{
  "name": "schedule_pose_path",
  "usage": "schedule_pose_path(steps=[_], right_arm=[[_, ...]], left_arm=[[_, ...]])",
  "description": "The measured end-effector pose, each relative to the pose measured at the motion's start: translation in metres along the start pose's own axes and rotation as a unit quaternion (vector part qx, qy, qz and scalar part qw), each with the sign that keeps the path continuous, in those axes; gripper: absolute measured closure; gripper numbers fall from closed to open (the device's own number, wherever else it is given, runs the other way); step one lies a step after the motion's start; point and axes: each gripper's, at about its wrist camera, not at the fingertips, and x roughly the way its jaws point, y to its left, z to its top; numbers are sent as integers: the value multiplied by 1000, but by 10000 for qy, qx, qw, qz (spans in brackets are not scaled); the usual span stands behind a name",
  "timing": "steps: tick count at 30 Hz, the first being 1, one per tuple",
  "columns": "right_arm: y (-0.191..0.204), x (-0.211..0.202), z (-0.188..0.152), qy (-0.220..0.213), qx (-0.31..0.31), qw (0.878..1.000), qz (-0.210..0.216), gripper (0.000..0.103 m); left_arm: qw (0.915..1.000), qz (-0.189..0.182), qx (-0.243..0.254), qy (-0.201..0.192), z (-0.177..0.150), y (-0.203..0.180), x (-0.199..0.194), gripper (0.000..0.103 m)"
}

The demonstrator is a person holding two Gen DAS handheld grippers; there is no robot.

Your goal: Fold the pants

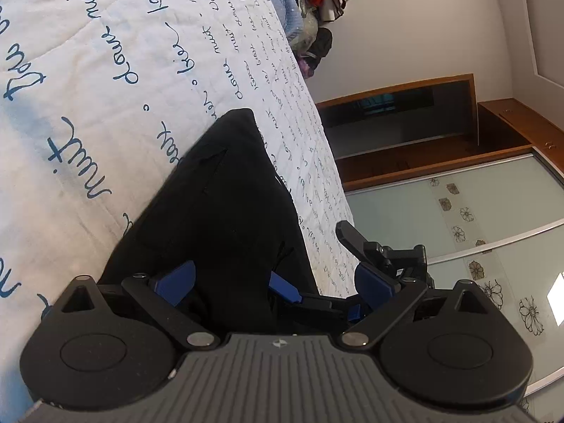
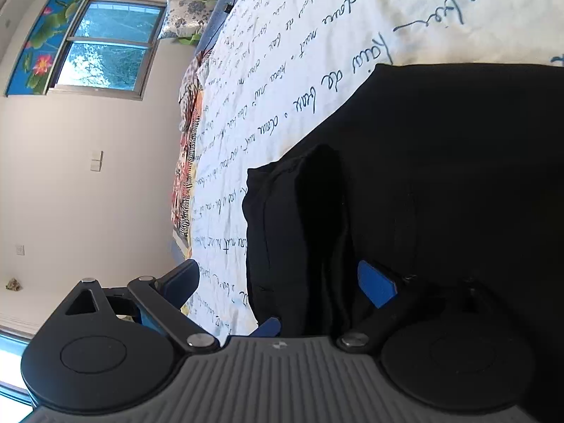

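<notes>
Black pants (image 1: 218, 204) lie on a white quilt (image 1: 105, 70) printed with blue handwriting. In the left wrist view my left gripper (image 1: 278, 278) stands wide open, its blue pads (image 1: 179, 275) on either side of the near end of the fabric. The other gripper's blue pad and black linkage show just right of the pants. In the right wrist view the pants (image 2: 440, 176) fill the right half, with a folded edge (image 2: 282, 218) standing up. My right gripper (image 2: 282, 278) is wide open around that edge, with fabric between the pads.
The bed's edge runs diagonally through both views. Beyond it are a wooden cabinet (image 1: 405, 123), sliding mirrored wardrobe doors (image 1: 458, 229) and a pile of clothes (image 1: 317, 7). A window (image 2: 105, 46) and a white wall lie to the left of the bed in the right wrist view.
</notes>
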Motion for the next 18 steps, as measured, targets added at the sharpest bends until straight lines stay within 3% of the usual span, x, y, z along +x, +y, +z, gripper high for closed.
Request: schedule_pose_path(steps=[2, 4, 8, 9, 10, 11, 12, 13, 16, 18], right_arm=[[6, 4, -3, 69, -44, 10000, 56, 6], [13, 9, -4, 117, -45, 9997, 189, 14], [13, 21, -2, 153, -52, 9998, 143, 14], [12, 22, -2, 121, -43, 9998, 169, 19], [12, 21, -1, 116, -44, 9997, 188, 32], [11, 22, -2, 129, -52, 9997, 185, 46], [9, 22, -3, 153, -75, 9998, 129, 75], [7, 24, -5, 169, -179, 9997, 59, 82], [3, 25, -13, 107, -462, 9988, -123, 84], [4, 21, -13, 31, -451, 9990, -29, 86]], left_arm=[[10000, -54, 6, 3, 0, 2, -1, 4], [9999, -121, -4, -14, -1, 4, -3, 4], [9997, -223, 16, -54, -3, 7, -7, 4], [9997, -239, 32, -71, -4, 7, -8, 4], [9996, -266, 33, -102, -4, 8, -9, 4], [9995, -298, 29, -138, -5, 8, -10, 4], [9993, -324, 13, -172, -6, 9, -12, 4], [9992, -345, -34, -176, -5, 11, -13, 4], [9988, -429, -149, -188, -5, 14, -15, 4], [9984, -465, -253, -194, -5, 14, -21, 4]])
